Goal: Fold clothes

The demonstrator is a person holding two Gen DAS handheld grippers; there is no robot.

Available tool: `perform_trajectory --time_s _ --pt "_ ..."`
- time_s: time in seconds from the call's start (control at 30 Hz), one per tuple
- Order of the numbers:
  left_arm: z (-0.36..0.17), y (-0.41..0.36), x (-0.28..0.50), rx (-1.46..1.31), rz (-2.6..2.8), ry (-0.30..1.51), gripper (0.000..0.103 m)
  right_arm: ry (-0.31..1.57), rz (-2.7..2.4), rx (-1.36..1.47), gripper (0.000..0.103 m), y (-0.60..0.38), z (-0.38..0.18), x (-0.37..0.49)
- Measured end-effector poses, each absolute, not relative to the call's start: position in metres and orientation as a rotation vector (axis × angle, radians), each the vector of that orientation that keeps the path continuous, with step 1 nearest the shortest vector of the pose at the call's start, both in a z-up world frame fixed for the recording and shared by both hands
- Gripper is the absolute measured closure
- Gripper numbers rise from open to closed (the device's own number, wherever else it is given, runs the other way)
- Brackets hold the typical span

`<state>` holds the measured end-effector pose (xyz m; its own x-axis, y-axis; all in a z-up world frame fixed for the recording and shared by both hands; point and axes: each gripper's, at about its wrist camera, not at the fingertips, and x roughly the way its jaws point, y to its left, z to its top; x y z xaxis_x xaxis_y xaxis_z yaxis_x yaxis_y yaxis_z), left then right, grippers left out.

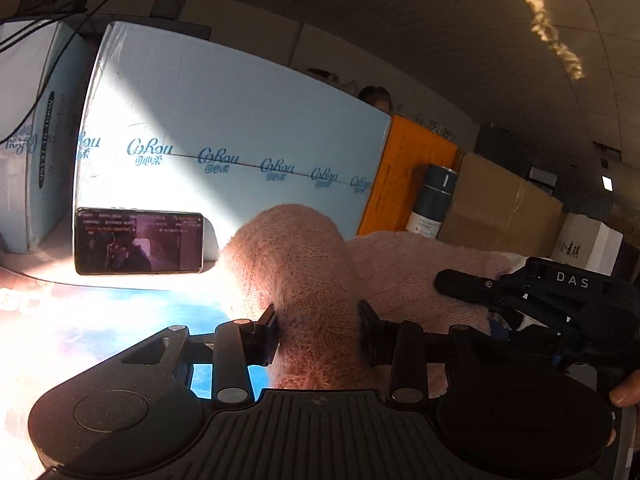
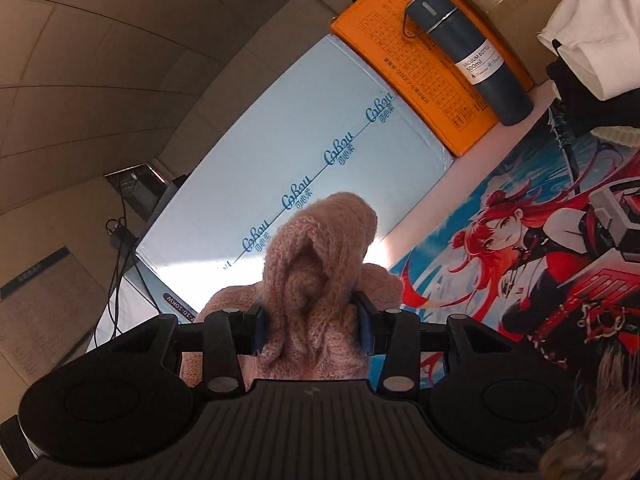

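Both the left gripper (image 1: 318,334) and right gripper (image 2: 308,326) clench bunched sweater (image 1: 304,264) ahead (no neat fold visible); folding looks barely begun.

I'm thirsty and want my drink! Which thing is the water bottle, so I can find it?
Find the big pale blue box at the back of the table, then the orange box beside it. The bottle stands against that orange box: a dark blue cylinder with a silver ring near its cap and a white label, the only round thing among boxes.
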<state>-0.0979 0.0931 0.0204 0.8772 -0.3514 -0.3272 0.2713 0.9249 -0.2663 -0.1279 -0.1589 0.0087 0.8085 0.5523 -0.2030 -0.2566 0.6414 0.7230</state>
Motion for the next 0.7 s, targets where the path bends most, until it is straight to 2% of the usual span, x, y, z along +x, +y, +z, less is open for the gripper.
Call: perform_trajectory --time_s 0.13,0.2,0.23,0.27,0.37,0.4,0.57,0.7 --pt "0.005 0.079 -0.093 -0.165 -0.309 0.43 0.064 0.486 0.429 0.734 0.055 -0.178 -0.013 -0.13" --pt "0.001 0.075 -0.094 -0.107 -0.265 0.444 0.058 0.483 0.416 0.768 0.044 -0.186 -0.02 -0.131" --pt "-0.001 0.074 -0.095 -0.073 -0.24 0.45 0.055 0.478 0.409 0.784 0.034 -0.19 -0.023 -0.131" --pt "-0.002 0.072 -0.097 -0.038 -0.212 0.451 0.05 0.473 0.407 0.802 0.03 -0.194 -0.024 -0.132" --pt "-0.002 0.062 -0.106 0.074 -0.12 0.426 0.022 0.463 0.423 0.859 0.023 -0.203 -0.027 -0.13" --pt "0.0 0.058 -0.11 0.115 -0.09 0.4 0.015 0.461 0.433 0.872 0.023 -0.204 -0.027 -0.13" --pt "0.013 0.025 -0.14 0.295 -0.102 0.197 0.006 0.447 0.501 0.943 0.022 -0.211 -0.029 -0.131" --pt "0.01 -0.006 -0.148 0.388 -0.319 0.196 0.005 0.427 0.572 1.003 0.022 -0.216 -0.029 -0.132"
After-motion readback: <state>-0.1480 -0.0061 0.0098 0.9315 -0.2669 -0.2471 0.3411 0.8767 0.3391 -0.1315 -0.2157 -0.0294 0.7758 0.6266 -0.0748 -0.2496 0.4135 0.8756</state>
